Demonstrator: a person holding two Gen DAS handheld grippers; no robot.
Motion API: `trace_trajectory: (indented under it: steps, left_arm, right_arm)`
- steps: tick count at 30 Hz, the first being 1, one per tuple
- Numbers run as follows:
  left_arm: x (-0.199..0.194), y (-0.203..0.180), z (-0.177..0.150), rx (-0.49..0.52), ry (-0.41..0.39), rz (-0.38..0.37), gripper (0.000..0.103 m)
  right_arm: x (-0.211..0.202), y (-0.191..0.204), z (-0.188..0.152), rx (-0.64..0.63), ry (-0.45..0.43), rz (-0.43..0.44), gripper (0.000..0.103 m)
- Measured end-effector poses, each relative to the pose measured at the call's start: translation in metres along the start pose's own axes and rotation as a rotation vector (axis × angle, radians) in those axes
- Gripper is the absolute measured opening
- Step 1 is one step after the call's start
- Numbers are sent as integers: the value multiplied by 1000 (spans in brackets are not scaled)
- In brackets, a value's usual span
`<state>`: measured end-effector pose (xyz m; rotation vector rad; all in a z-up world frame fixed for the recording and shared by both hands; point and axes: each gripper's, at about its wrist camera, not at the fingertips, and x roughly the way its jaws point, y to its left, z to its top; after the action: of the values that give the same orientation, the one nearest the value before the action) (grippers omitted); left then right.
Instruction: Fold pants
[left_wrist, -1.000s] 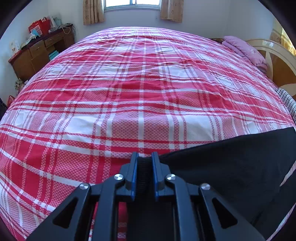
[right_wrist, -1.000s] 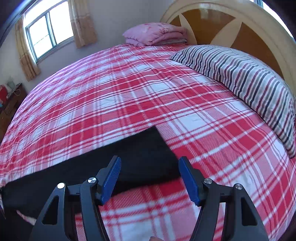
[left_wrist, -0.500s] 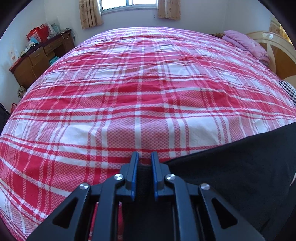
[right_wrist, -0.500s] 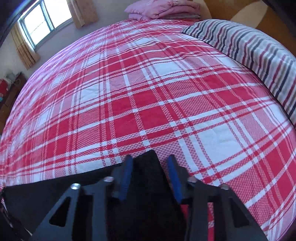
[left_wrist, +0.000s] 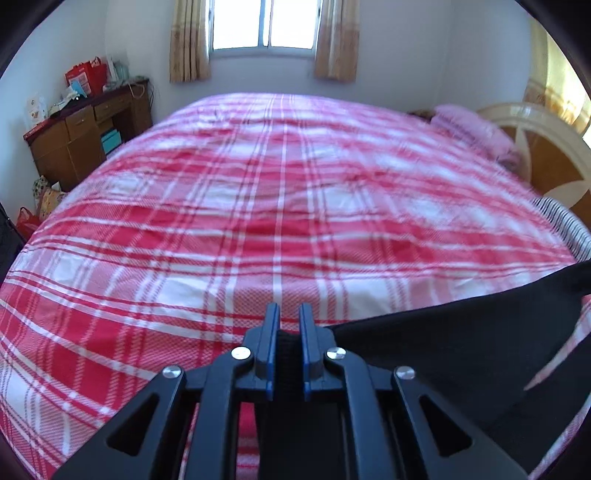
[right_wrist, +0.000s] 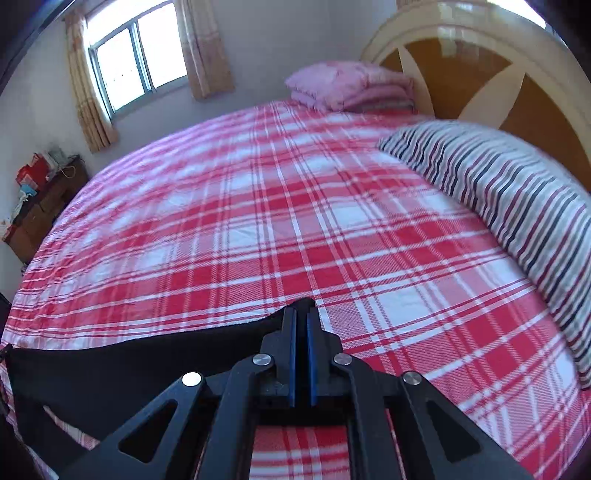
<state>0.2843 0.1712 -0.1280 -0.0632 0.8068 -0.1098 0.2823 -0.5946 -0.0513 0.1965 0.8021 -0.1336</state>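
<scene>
- My left tongs sit at the bottom centre of the left wrist view, their 2 blue pads clamped on a thick black band of the pants.
- From that grip the black cloth runs taut toward the right edge of the frame, raised off the plaid bedspread, with a strip of plaid showing beneath it at lower right.
- My right tongs are at the bottom centre of the right wrist view; their jaws have just been closing and now pinch a corner of the pants, a black tip poking out past the pads.
- In that view the cloth stretches from the pads toward the lower left edge, over the bedspread.
- Further up on the right lies a striped pillow.
- Beyond it, at upper centre, a folded pink blanket rests against the cream and wood headboard.
- At the far left of the left wrist view stands a wooden desk with red bags and clutter on top.
- Farthest off, a curtained window fills the top centre.
</scene>
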Motion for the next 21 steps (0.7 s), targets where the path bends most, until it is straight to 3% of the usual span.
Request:
trace_trajectory:
  steps: [10,21]
  left_arm:
    - [-69,10,-31,-46,-132,-106,11]
    - [-90,33,-94,-106,-169,-187,11]
  right_arm:
    - [-90,-13,-62,70,-116,24,5]
    - [-110,-49,-150,203,-87,30,4]
